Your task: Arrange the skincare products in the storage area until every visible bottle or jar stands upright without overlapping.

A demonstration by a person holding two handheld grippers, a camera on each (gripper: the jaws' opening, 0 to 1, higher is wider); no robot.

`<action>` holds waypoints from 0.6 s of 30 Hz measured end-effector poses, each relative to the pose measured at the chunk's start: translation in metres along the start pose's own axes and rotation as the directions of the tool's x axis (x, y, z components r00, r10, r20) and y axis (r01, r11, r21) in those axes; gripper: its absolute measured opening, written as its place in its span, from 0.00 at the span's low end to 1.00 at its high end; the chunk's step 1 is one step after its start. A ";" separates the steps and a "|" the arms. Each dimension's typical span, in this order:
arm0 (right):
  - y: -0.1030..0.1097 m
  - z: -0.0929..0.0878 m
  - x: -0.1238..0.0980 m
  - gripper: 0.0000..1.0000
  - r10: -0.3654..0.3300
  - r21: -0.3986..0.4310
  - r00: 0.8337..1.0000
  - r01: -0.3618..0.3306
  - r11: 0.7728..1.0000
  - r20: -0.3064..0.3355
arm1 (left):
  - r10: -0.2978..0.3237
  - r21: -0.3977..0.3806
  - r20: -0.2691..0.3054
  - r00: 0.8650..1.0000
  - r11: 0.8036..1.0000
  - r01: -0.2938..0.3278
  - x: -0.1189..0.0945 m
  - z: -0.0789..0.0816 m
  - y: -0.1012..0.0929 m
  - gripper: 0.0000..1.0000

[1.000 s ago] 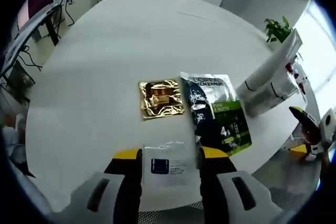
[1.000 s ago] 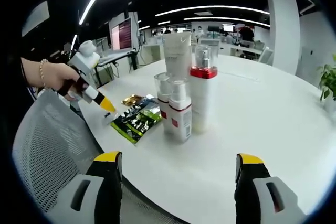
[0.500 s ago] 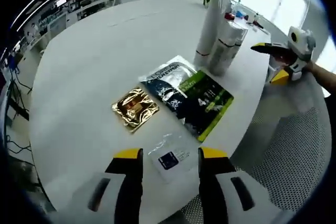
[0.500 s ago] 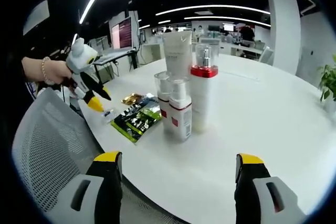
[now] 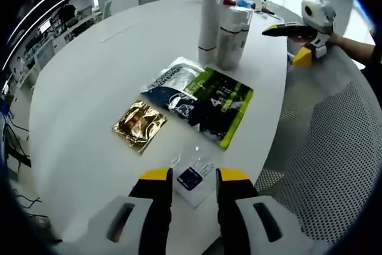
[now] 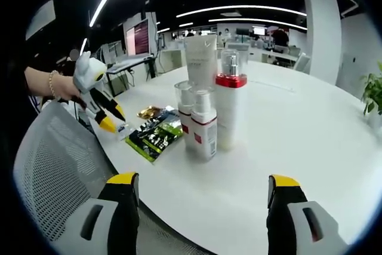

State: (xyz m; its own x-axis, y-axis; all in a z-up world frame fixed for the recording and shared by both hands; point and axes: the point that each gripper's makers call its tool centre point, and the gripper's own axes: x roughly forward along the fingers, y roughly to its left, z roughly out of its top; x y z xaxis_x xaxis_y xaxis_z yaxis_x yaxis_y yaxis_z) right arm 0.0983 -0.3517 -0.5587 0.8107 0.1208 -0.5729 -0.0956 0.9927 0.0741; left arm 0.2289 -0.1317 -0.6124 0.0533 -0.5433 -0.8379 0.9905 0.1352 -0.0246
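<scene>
The left gripper (image 5: 187,178) has its yellow-tipped jaws narrowed around a small clear sachet with a blue label (image 5: 192,178), which lies flat at the near edge of the round white table (image 5: 83,88); whether the tips actually pinch it I cannot tell. The right gripper (image 6: 203,183) hangs spread wide and empty, low in front of the table edge. Beyond the sachet lie a gold foil sachet (image 5: 138,125) and a larger dark-and-green face-mask pack (image 5: 200,100), its long axis running away from the left jaws toward the cluster of upright products: a white tube (image 6: 201,58), a red-collared pump bottle (image 6: 230,103) and two small red-banded bottles (image 6: 199,125) touching one another. The bottles stand directly ahead of the right gripper, which is judged nearer them; the flat sachets are the left's.
</scene>
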 end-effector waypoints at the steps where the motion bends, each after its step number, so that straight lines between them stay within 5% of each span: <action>1: 0.000 0.000 0.000 0.95 0.000 0.000 1.000 0.000 1.000 0.000 | 0.008 0.001 -0.005 1.000 1.000 -0.008 0.002 -0.002 0.001 0.23; 3: 0.000 0.000 0.000 0.95 0.000 0.001 1.000 0.000 1.000 -0.001 | 0.028 0.023 -0.035 0.999 0.999 -0.028 0.007 -0.011 0.004 0.23; 18: 0.001 0.000 0.000 0.95 0.002 -0.002 1.000 -0.002 1.000 -0.006 | 0.105 -0.068 0.004 0.994 0.992 -0.104 0.010 0.007 0.015 0.24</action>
State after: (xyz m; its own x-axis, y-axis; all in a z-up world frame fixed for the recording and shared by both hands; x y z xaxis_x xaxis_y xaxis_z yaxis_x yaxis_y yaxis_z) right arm 0.0978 -0.3508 -0.5588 0.8071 0.1224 -0.5775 -0.0979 0.9925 0.0735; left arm 0.2456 -0.1407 -0.6180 0.1576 -0.5295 -0.8335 0.9685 0.2476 0.0258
